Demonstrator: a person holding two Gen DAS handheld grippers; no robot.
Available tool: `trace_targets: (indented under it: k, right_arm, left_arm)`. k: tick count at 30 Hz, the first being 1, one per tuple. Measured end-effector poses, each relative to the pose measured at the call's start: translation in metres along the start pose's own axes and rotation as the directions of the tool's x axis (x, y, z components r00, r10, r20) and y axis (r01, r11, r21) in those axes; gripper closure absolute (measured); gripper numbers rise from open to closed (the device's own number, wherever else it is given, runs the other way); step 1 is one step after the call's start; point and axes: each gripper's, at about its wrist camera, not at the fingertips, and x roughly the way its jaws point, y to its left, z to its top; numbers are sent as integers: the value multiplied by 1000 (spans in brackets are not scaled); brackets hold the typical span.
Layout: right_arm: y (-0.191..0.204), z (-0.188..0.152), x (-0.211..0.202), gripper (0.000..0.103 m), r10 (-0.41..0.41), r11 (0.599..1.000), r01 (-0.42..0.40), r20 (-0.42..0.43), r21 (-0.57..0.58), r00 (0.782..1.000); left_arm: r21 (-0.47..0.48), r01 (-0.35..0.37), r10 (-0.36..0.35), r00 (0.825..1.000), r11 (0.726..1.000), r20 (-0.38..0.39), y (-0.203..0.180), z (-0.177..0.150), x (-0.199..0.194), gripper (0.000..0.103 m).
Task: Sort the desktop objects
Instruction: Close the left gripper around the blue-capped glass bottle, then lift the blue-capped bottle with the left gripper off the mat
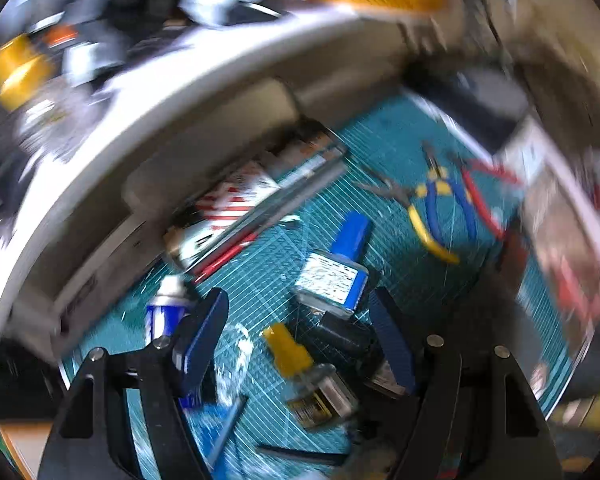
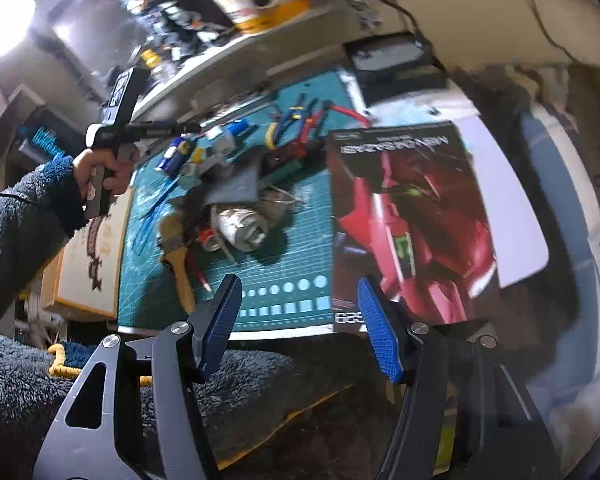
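Though the left wrist view is smeared by motion, the left gripper (image 1: pixel 296 336) shows released, its fingers (image 1: pixel 204 332) spread over the green mat (image 1: pixel 392 148) with nothing between them. In the gap lie a yellow-capped bottle (image 1: pixel 312 380) and, toward 12 o'clock, a blue-capped bottle (image 1: pixel 340 268). A blue tube (image 1: pixel 164 308) sits just beside the near finger at 9 o'clock. Pliers (image 1: pixel 440 208) lie well apart at 2 o'clock, and a white shelf (image 1: pixel 180 96) arcs across the top.

In the right wrist view, the right gripper (image 2: pixel 298 322) hangs released and empty above the mat's near edge (image 2: pixel 284 308). At 10 o'clock a hand (image 2: pixel 100 172) in a fleecy sleeve (image 2: pixel 24 216) holds the left gripper (image 2: pixel 172 130) over the bottles. A brush (image 2: pixel 176 252) and a metal can (image 2: pixel 244 226) lie near the mat's middle; pliers (image 2: pixel 292 120) rest at 12 o'clock. A red box (image 2: pixel 404 220) touches the mat at 1 o'clock on the tabletop (image 2: pixel 516 248).
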Motion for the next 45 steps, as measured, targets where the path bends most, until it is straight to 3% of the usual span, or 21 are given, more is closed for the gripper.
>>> trace_targets:
  k: [4, 7, 9, 11, 14, 17, 21, 25, 30, 33, 34, 37, 39, 41, 45]
  right_arm:
    - [-6, 11, 10, 45, -5, 999, 6, -14, 42, 1000]
    - [1, 20, 19, 45, -8, 999, 9, -25, 39, 1000]
    - [10, 26, 26, 45, -11, 1000, 11, -31, 25, 999]
    - [17, 29, 29, 45, -13, 1000, 13, -36, 15, 999]
    - [24, 34, 32, 45, -15, 1000, 15, -38, 7, 999]
    - [27, 37, 33, 45, -19, 1000, 19, -38, 8, 999]
    - [28, 42, 28, 45, -22, 1000, 22, -26, 7, 999]
    - [33, 44, 27, 45, 18, 999, -19, -27, -27, 999]
    - [45, 40, 38, 45, 108, 989, -114, -63, -94, 992]
    - [52, 38, 45, 45, 160, 976, -171, -87, -132, 983]
    - [54, 38, 47, 45, 177, 971, -190, -96, -144, 980]
    - [65, 22, 59, 45, 208, 955, -235, -155, -183, 966]
    - [73, 10, 67, 45, 227, 942, -266, -196, -206, 954]
    - [80, -1, 75, 45, 244, 927, -298, -237, -228, 940]
    - [88, -21, 84, 45, 252, 916, -325, -293, -235, 922]
  left_arm:
    - [158, 31, -20, 997, 987, -70, -16, 6, 23, 30]
    - [197, 69, -45, 991, 978, -126, -20, 9, 39, 31]
    - [189, 71, -44, 989, 980, -142, -18, 9, 49, 37]
    - [149, 100, -76, 984, 984, -159, -14, 10, 54, 55]
    - [93, 137, -121, 979, 986, -162, -10, 10, 53, 58]
    - [-24, 215, -217, 966, 976, -141, 2, 7, 45, 58]
    - [-72, 200, -205, 976, 977, -68, 8, 6, 9, 58]
    - [-217, 182, -172, 983, 959, 62, 21, -9, -65, 58]
    - [-424, 168, -109, 981, 890, 160, 18, -69, -137, 58]
    - [-549, 89, -32, 993, 831, 114, -3, -133, -156, 58]
    - [-589, 67, -18, 996, 806, 89, -5, -152, -156, 58]
    - [-731, -14, 5, 1000, 682, -15, -27, -222, -154, 58]
    - [-766, -57, 19, 998, 641, -58, -39, -249, -141, 58]
    - [-775, -91, 51, 996, 625, -76, -53, -267, -125, 58]
    - [-767, -115, 67, 993, 632, -94, -68, -278, -97, 58]
